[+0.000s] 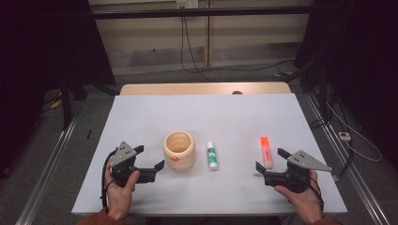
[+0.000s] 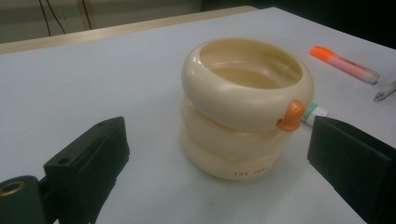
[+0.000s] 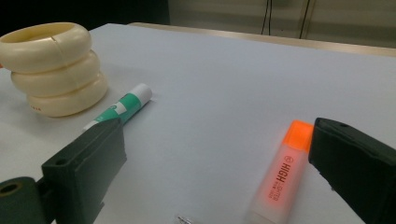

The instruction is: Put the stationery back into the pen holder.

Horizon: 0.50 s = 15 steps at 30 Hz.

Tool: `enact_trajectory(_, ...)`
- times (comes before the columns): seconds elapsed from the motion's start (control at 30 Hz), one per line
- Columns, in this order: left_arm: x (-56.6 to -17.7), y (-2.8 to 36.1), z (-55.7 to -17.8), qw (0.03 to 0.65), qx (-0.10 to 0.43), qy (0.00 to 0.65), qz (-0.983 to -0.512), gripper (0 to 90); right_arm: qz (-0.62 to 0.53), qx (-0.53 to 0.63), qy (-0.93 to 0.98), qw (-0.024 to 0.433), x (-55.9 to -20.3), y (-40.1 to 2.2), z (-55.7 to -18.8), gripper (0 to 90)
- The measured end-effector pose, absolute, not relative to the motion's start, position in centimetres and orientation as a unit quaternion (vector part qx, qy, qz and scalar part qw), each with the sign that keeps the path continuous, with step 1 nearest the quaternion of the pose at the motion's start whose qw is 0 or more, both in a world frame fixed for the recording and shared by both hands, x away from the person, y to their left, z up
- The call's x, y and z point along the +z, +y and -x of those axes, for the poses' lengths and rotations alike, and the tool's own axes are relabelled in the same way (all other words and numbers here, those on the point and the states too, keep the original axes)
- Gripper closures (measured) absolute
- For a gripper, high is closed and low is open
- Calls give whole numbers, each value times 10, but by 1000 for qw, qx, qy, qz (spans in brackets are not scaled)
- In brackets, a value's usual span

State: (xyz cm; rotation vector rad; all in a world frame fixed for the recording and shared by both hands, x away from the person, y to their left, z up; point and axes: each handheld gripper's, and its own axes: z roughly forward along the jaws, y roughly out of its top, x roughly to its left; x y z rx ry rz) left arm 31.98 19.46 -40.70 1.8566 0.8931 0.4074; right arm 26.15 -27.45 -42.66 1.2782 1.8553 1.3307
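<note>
I am holding the left gripper (image 1: 149,162) with its fingers wide open and empty, just left of the cream holder (image 1: 179,151) standing at the frame's lower middle. My right gripper (image 1: 268,165) is also gaping empty beside the orange highlighter (image 1: 266,151), lying lower right on the counter (image 1: 141,122).

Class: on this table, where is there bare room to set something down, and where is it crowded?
Free: the far half of the white table, beyond the cream ringed plastic cup. Crowded: the near row of cup, green-and-white glue stick and orange highlighter pen, flanked by the left tool and right tool.
</note>
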Motion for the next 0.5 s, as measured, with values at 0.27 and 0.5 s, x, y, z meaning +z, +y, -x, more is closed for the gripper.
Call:
enact_trajectory(0.27,-407,194,-322,497,167,368,-768,50,-459,471,711,249,-427,-260,-267,59)
enact_trajectory(0.5,-405,193,-322,499,169,364,-768,50,-447,459,730,235,-425,-242,-272,78)
